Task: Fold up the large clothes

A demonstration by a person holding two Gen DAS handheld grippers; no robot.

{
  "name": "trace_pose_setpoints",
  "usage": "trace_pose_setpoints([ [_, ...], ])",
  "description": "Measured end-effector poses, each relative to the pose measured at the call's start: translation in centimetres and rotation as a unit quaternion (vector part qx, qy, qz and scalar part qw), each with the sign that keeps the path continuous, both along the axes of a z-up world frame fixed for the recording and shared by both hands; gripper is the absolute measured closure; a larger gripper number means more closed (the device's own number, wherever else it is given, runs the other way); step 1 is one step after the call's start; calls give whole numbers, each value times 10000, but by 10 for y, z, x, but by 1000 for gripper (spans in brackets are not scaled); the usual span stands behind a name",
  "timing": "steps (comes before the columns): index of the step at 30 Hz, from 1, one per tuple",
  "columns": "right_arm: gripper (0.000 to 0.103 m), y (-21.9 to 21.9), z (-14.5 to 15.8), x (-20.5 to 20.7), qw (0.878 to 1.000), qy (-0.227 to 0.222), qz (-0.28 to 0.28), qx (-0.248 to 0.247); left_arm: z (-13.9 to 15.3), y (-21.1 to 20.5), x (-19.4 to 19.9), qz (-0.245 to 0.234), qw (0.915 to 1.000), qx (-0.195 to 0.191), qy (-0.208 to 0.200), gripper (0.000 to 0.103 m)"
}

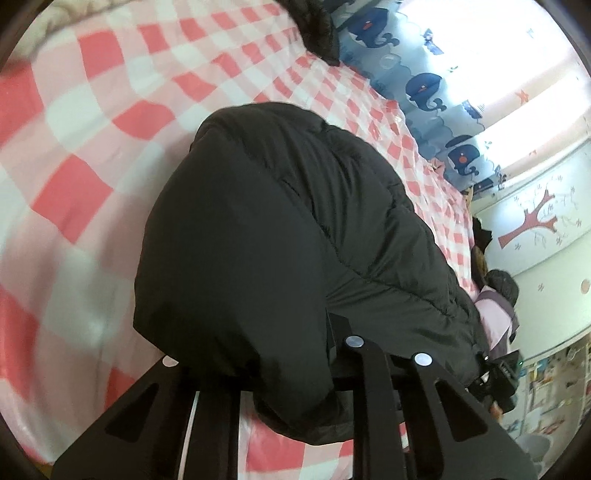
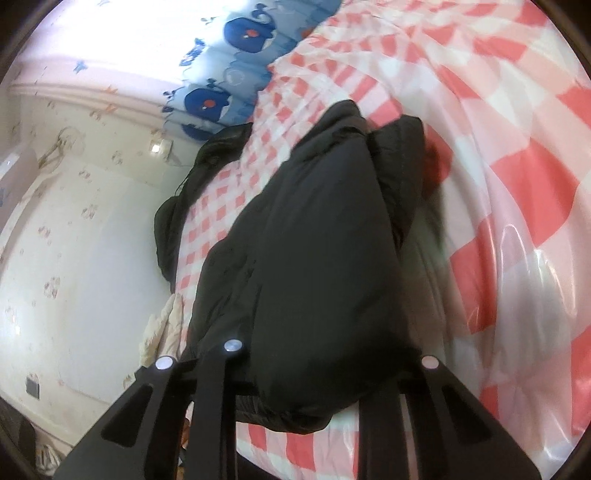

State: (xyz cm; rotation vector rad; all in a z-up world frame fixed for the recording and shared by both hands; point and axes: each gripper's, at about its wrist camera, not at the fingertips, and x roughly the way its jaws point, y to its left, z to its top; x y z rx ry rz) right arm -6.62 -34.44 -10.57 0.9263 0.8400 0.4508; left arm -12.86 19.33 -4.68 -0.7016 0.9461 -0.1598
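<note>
A black puffer jacket (image 1: 280, 236) lies bunched on a bed with a pink, red and white checked sheet (image 1: 92, 147). My left gripper (image 1: 258, 354) is shut on a thick fold of the jacket, which bulges out between and over the black fingers (image 1: 354, 369). In the right wrist view the same jacket (image 2: 314, 266) hangs folded from my right gripper (image 2: 328, 358), which is shut on its near edge. The jacket's far end rests on the sheet (image 2: 517, 184). The fingertips of both grippers are hidden by the fabric.
A curtain with blue whales (image 1: 424, 88) hangs behind the bed. Other dark clothes lie at the bed's edge (image 2: 207, 177) and top (image 1: 317, 29). A pale wall (image 2: 74, 258) runs beside the bed. The other gripper (image 1: 502, 373) shows at the jacket's right end.
</note>
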Motion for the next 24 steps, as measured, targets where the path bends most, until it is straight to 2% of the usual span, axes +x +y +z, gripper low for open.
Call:
trace_pose_setpoints([
  [5,80,6,13,-21,9998,-105,137,19,19,3,-27,-127,9996,243,-13,88],
  [9,80,11,21,-47,9995,-158,265,36,26,7,-52,-179,9994,291,18,88],
  [21,80,17,33,-127,9990,-132,415,61,37,19,-145,-374,9993,80,44,87],
  [24,80,14,23,-140,9991,-7,409,114,28,19,-160,-476,9987,44,169,81],
])
